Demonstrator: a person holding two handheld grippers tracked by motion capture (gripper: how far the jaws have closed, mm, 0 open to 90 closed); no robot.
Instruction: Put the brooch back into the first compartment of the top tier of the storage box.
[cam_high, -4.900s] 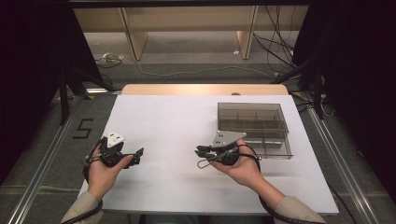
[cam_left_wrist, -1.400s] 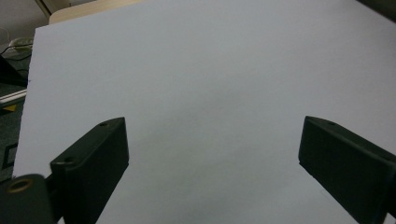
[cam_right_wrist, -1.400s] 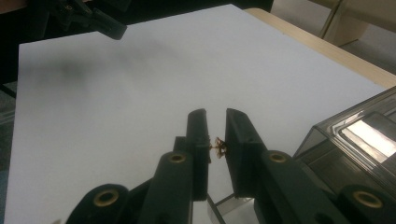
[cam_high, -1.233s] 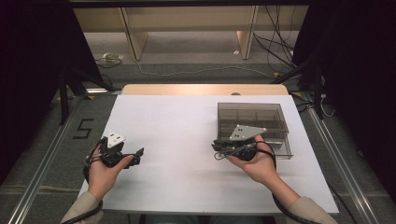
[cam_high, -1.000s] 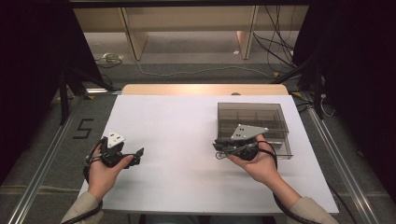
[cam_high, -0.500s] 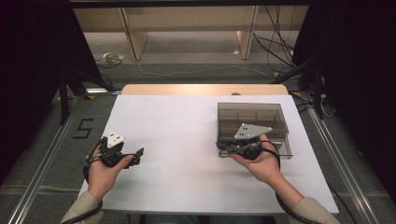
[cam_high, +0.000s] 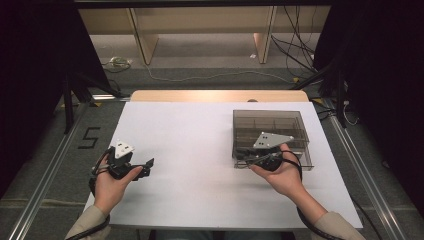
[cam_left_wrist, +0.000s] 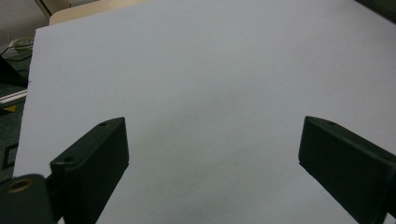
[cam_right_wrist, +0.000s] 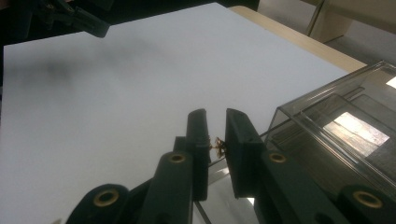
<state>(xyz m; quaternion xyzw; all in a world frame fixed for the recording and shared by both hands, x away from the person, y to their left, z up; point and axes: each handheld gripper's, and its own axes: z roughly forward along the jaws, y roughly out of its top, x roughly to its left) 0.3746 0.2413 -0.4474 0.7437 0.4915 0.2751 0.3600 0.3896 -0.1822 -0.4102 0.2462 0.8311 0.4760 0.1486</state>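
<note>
A smoky clear plastic box (cam_high: 272, 125) with inner compartments stands on the right half of the white table (cam_high: 190, 135). My right gripper (cam_high: 243, 154) is at the box's near left corner, pointing left. In the right gripper view its jaws (cam_right_wrist: 215, 117) stand almost together, pinching a tiny brass-coloured part (cam_right_wrist: 218, 144), with the box (cam_right_wrist: 336, 135) just to the right. My left gripper (cam_high: 148, 164) rests at the table's left edge. Its jaws (cam_left_wrist: 212, 149) are spread wide over bare white tabletop with nothing between them.
A wooden strip (cam_high: 220, 95) borders the table's far edge. Metal rails (cam_high: 45, 180) run along both sides on the floor. Cables (cam_high: 300, 45) and furniture legs lie beyond the table. Each hand's cable trails off the near edge.
My right hand has shifted to the right, from the table's middle up to the front left corner of the box. The left hand has kept still.
</note>
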